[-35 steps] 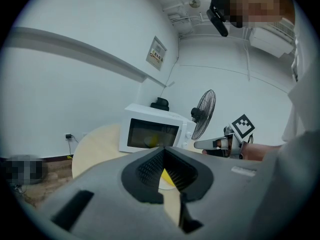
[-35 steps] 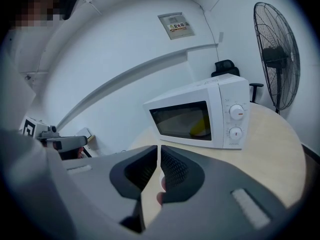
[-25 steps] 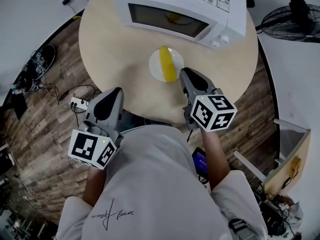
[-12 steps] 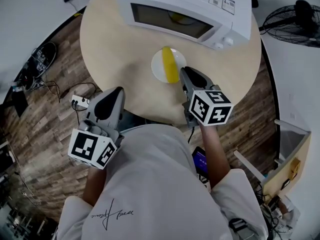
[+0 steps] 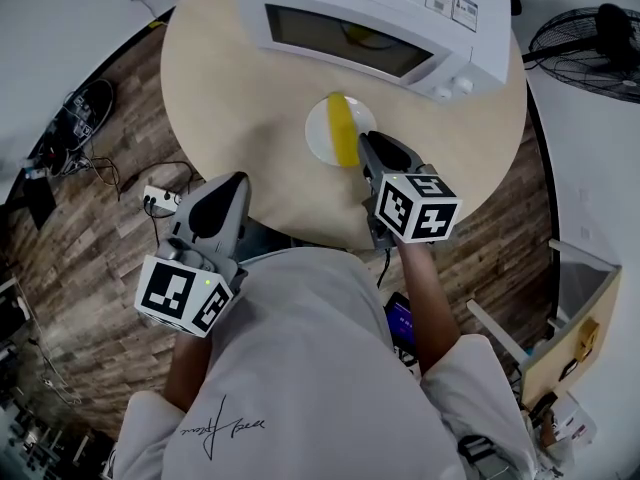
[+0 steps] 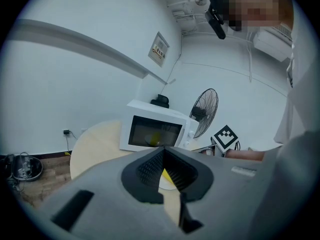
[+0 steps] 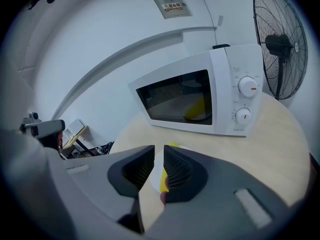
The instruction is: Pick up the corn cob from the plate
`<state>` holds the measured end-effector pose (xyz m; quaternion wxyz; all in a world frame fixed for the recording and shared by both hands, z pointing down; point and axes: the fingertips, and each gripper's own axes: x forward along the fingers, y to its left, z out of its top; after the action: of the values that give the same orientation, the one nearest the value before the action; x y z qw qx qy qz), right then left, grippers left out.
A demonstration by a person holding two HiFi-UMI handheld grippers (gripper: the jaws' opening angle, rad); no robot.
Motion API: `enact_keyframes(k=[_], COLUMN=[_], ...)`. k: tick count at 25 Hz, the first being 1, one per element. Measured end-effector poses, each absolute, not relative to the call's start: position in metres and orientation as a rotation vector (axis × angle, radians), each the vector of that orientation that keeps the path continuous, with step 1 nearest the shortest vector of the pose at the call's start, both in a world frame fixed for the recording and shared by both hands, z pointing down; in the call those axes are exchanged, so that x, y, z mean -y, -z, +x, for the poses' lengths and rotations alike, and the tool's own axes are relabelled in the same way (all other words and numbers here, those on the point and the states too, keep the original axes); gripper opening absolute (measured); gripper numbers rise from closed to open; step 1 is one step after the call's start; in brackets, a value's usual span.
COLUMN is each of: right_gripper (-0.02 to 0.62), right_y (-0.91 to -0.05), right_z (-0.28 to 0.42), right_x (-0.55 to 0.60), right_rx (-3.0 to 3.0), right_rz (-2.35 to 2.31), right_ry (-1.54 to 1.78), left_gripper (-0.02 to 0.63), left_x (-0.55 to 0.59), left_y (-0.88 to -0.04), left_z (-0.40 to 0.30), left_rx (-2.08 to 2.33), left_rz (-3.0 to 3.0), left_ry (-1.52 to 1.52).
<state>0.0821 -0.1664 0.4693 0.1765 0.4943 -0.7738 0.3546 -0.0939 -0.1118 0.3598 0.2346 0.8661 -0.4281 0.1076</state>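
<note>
A yellow corn cob (image 5: 343, 131) lies on a small white plate (image 5: 322, 138) on the round table, in front of the microwave. My right gripper (image 5: 368, 146) hovers at the plate's near right rim, by the cob's near end. Its jaws have just been opening and stand a narrow gap apart with nothing between them. In the right gripper view (image 7: 159, 150) the cob (image 7: 164, 180) and plate (image 7: 156, 160) show beyond the gap. My left gripper (image 5: 234, 182) hangs at the table's near edge, away from the plate. Its tips (image 6: 163, 149) meet, holding nothing.
A white microwave (image 5: 380, 18) with its door closed stands just behind the plate; something yellow shows through its window (image 7: 197, 108). The round wooden table (image 5: 230, 98) ends close under both grippers. A floor fan (image 5: 590, 38) stands off to the right, cables and a power strip (image 5: 158, 206) on the left floor.
My right gripper has moved forward and down, closer to the plate and the cob's near end. The left gripper has stayed where it was.
</note>
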Motion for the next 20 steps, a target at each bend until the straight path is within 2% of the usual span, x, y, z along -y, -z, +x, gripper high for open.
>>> enact_keyframes(k=[7, 20], right_gripper=[0.106, 0.135], right_y=[-0.485, -0.519], right_z=[0.085, 0.078], right_x=[0.170, 0.174], right_rx=[2.129, 2.055], right_rz=[1.427, 1.350], right_ry=[-1.002, -1.033], left_gripper=[-0.002, -0.002], left_x=[0.113, 0.120], left_y=[-0.360, -0.368], left_z=[-0.098, -0.106], left_rx=[1.186, 1.211], left_rz=[2.361, 2.327], left_ry=[-0.283, -0.298])
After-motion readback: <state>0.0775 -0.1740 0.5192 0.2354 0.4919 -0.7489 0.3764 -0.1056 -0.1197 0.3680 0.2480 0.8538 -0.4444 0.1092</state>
